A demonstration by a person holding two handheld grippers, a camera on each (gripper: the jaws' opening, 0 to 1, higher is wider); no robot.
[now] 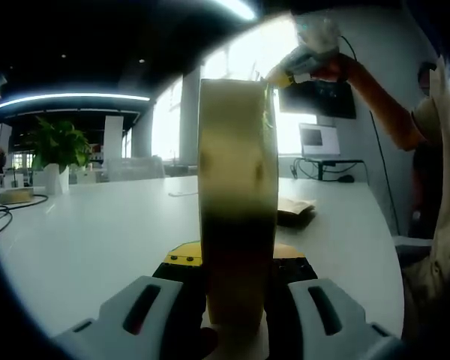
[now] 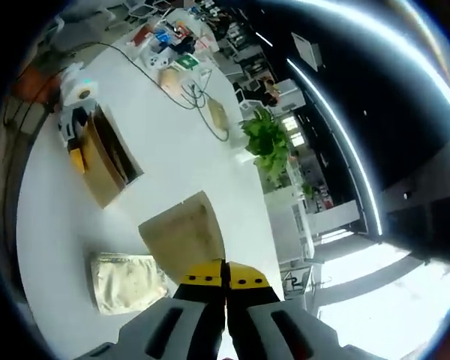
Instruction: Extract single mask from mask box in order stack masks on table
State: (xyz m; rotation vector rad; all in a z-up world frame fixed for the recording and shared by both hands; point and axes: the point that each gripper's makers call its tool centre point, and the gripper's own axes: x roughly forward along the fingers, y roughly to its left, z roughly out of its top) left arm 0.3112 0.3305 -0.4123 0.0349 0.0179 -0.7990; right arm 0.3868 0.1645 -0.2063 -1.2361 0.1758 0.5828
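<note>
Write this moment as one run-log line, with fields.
left gripper: shut on mask box | right gripper: shut on mask | stack: on table

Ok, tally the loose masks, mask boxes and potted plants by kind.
Loose masks: 2, one in the right gripper, one on the table
Mask box: 1
Potted plant: 1
Total: 4

A long white table [image 1: 97, 240] carries a potted plant [image 1: 56, 150], bright windows [image 1: 247, 67] and ceiling light strips [image 1: 67, 97] beyond.
</note>
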